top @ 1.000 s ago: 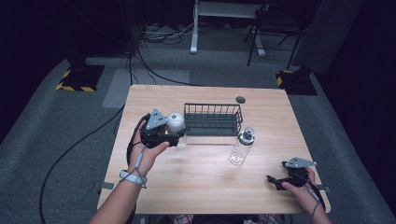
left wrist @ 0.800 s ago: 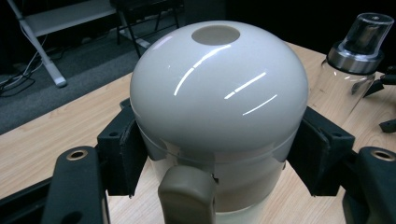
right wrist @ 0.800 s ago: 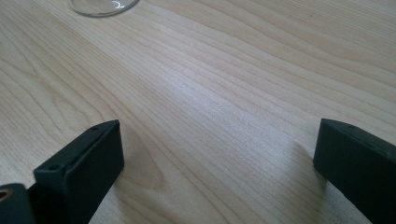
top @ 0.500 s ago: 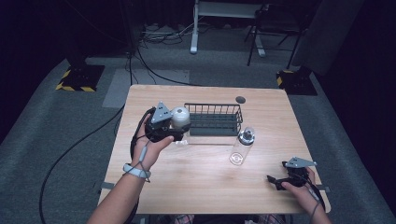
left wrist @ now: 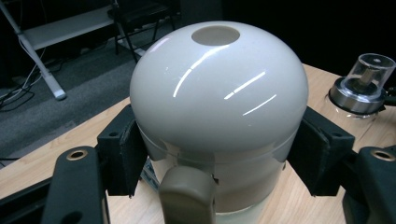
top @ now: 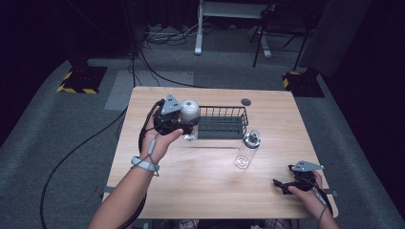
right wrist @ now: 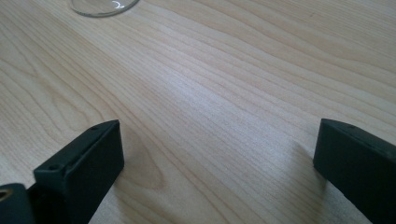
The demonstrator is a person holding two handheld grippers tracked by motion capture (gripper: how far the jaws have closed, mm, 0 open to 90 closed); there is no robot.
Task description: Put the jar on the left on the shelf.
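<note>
My left gripper (top: 185,122) is shut on a bottle with a glossy white dome cap (top: 190,110), held upright at the left end of a black wire basket (top: 223,122). In the left gripper view the black pads (left wrist: 122,156) press the bottle (left wrist: 219,88) just under the dome. A clear bottle with a steel-and-clear cap (top: 248,149) stands right of the basket's front, also seen in the left gripper view (left wrist: 364,79). My right gripper (top: 285,185) rests low at the table's front right, open, with bare wood between its jaws (right wrist: 219,163).
The wooden table (top: 200,186) has a round dark grommet (top: 246,101) behind the basket. The clear bottle's base (right wrist: 102,5) lies ahead of the right gripper. Cables, a white desk leg (top: 198,28) and a chair stand on the grey floor beyond.
My left gripper has carried the white-capped bottle to the right and farther back, up to the basket's left end. The right gripper has stayed in place.
</note>
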